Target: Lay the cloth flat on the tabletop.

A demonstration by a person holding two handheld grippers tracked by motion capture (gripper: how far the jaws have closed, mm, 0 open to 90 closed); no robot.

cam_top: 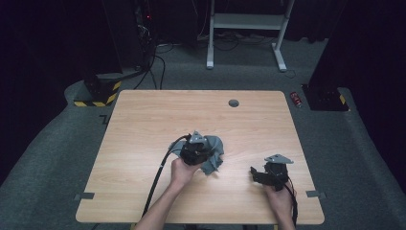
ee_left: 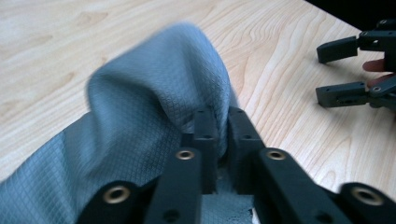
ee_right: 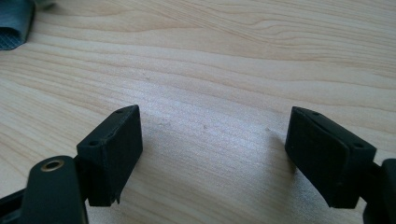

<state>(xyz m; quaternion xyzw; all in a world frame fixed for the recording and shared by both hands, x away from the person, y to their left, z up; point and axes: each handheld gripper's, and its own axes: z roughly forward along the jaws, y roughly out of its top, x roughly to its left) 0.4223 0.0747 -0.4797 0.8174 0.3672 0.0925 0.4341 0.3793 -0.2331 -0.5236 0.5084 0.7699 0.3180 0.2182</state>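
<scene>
A crumpled grey cloth [cam_top: 215, 157] with a fine grid weave lies near the middle of the wooden table [cam_top: 191, 110]. My left gripper [cam_top: 207, 154] is at its left side, shut on a raised fold. Seen from the left gripper view, the cloth [ee_left: 149, 93] rises in a peak, and its fold runs into the narrow gap of the left gripper [ee_left: 222, 119]. My right gripper [cam_top: 253, 175] hovers open to the right of the cloth, its jaws pointing left. The right gripper [ee_right: 212, 135] has bare wood between its wide jaws. A cloth corner [ee_right: 14, 23] lies far left.
A round cable hole [cam_top: 233, 103] sits near the table's far edge. Grey tape marks [cam_top: 313, 194] lie at the front corners. On the floor beyond are a red can [cam_top: 295, 98], a white desk frame [cam_top: 246, 28] and a yellow-black striped base [cam_top: 98, 93].
</scene>
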